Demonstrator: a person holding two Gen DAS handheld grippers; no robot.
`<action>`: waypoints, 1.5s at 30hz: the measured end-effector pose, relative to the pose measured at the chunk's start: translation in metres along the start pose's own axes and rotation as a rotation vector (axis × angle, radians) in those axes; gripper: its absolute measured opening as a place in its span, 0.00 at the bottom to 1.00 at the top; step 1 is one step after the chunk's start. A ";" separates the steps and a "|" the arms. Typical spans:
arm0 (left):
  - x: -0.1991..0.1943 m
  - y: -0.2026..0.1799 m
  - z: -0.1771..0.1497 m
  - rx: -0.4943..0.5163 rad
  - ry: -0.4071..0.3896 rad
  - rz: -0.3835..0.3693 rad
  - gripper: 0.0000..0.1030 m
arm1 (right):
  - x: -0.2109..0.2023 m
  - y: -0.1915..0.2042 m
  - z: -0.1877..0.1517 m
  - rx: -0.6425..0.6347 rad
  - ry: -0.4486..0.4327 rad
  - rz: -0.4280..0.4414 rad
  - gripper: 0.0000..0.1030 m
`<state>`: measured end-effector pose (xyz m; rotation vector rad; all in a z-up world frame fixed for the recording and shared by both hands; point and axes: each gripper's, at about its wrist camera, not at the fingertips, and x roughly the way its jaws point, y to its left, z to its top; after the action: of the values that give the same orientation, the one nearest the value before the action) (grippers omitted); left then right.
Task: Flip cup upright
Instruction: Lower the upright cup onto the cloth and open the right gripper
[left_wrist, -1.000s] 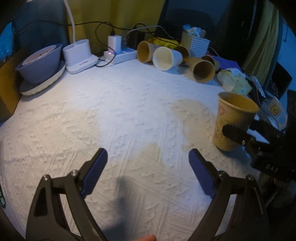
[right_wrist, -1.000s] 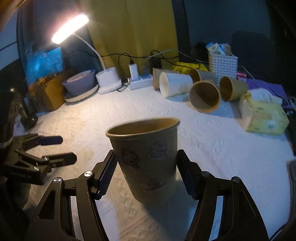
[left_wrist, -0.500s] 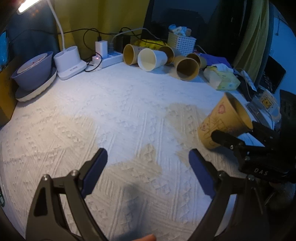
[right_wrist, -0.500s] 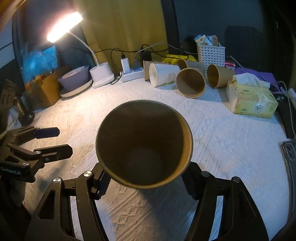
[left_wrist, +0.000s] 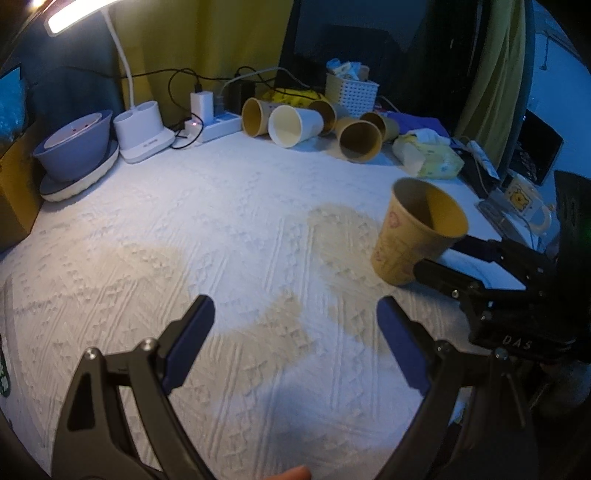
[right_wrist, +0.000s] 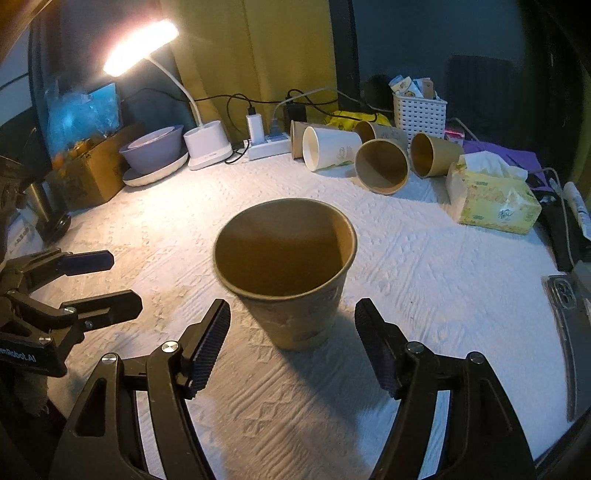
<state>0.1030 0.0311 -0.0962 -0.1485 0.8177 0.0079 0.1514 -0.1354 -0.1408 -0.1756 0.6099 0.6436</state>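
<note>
A brown paper cup (right_wrist: 291, 273) with printed figures stands mouth up on the white textured cloth (right_wrist: 424, 280), a little blurred and leaning slightly. My right gripper (right_wrist: 293, 343) is open, its fingers apart on either side of the cup's base and not touching it. In the left wrist view the same cup (left_wrist: 413, 232) stands at the right, with the right gripper's black fingers (left_wrist: 443, 273) just beside it. My left gripper (left_wrist: 295, 328) is open and empty over the bare cloth, left of the cup.
Several paper cups (right_wrist: 380, 166) lie on their sides at the back. A tissue pack (right_wrist: 491, 199) lies at the right. A lamp base (right_wrist: 207, 144), power strip (right_wrist: 269, 147), stacked bowls (right_wrist: 155, 155), cardboard box (right_wrist: 92, 173) and white basket (right_wrist: 417, 110) line the back.
The cup, tilted toward the right camera half a second ago, now stands mouth up on the cloth. My right gripper's fingers have opened off it. The left gripper stayed open.
</note>
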 end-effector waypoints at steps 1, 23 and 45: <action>-0.002 0.000 -0.001 0.000 -0.003 -0.001 0.88 | -0.003 0.002 -0.001 -0.002 -0.002 -0.002 0.71; -0.078 -0.012 -0.010 0.018 -0.162 0.013 0.88 | -0.085 0.028 -0.002 -0.030 -0.112 -0.057 0.71; -0.158 -0.016 -0.006 0.030 -0.381 0.018 0.88 | -0.163 0.066 0.018 -0.099 -0.258 -0.094 0.71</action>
<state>-0.0084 0.0219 0.0163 -0.1069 0.4382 0.0400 0.0166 -0.1603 -0.0286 -0.2084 0.3204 0.5943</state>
